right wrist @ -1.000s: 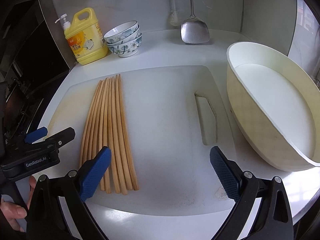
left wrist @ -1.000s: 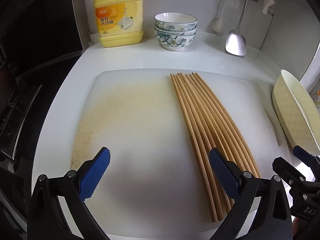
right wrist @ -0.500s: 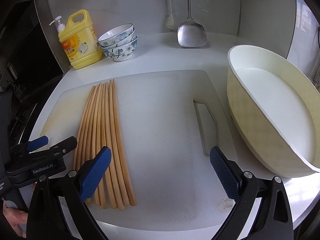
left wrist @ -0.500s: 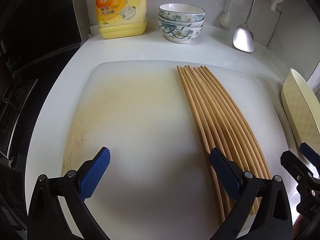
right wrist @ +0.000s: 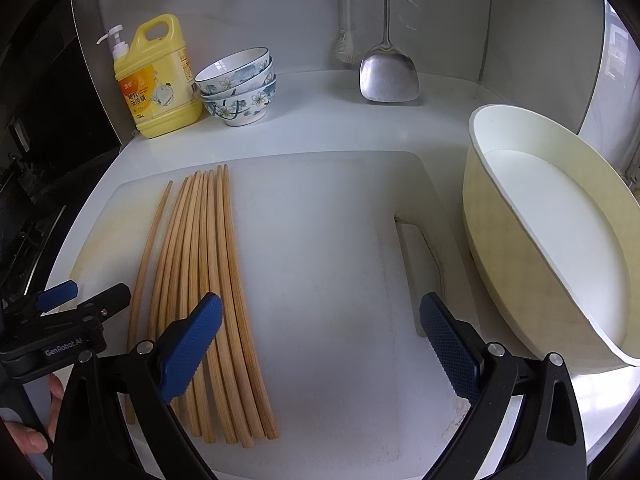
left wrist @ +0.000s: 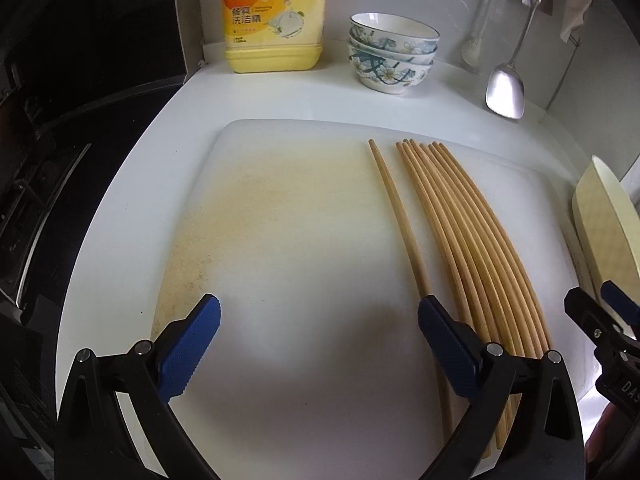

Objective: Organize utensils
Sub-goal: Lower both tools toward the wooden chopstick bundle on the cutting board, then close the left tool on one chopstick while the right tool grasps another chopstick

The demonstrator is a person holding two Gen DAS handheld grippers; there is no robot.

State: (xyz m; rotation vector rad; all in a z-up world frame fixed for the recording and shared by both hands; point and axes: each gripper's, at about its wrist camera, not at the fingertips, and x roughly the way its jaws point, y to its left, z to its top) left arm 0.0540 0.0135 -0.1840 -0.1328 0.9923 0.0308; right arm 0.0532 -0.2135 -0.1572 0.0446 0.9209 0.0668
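Several wooden chopsticks [left wrist: 476, 236] [right wrist: 216, 280] lie side by side on a white cutting board [left wrist: 288, 240] [right wrist: 332, 264]. One chopstick [left wrist: 400, 216] [right wrist: 150, 244] lies a little apart on the left of the bundle. My left gripper [left wrist: 320, 344] is open just above the board, and its right finger [left wrist: 448, 340] rests against the near part of the lone chopstick. In the right wrist view the left gripper [right wrist: 76, 300] shows at the left edge. My right gripper [right wrist: 320, 340] is open over the board, its left finger [right wrist: 192, 340] above the bundle's near ends.
A yellow detergent bottle [left wrist: 272, 16] [right wrist: 160, 80] and stacked floral bowls [left wrist: 392, 56] [right wrist: 240, 88] stand at the back. A steel spatula [left wrist: 506, 88] [right wrist: 388, 72] hangs on the wall. A cream basin [right wrist: 552, 232] [left wrist: 604, 220] sits right of the board. A dark stove area lies left.
One chopstick has been pushed left, away from the bundle, by the left gripper's right finger. The left gripper has moved forward and lower. The right gripper stayed open, shifting slightly.
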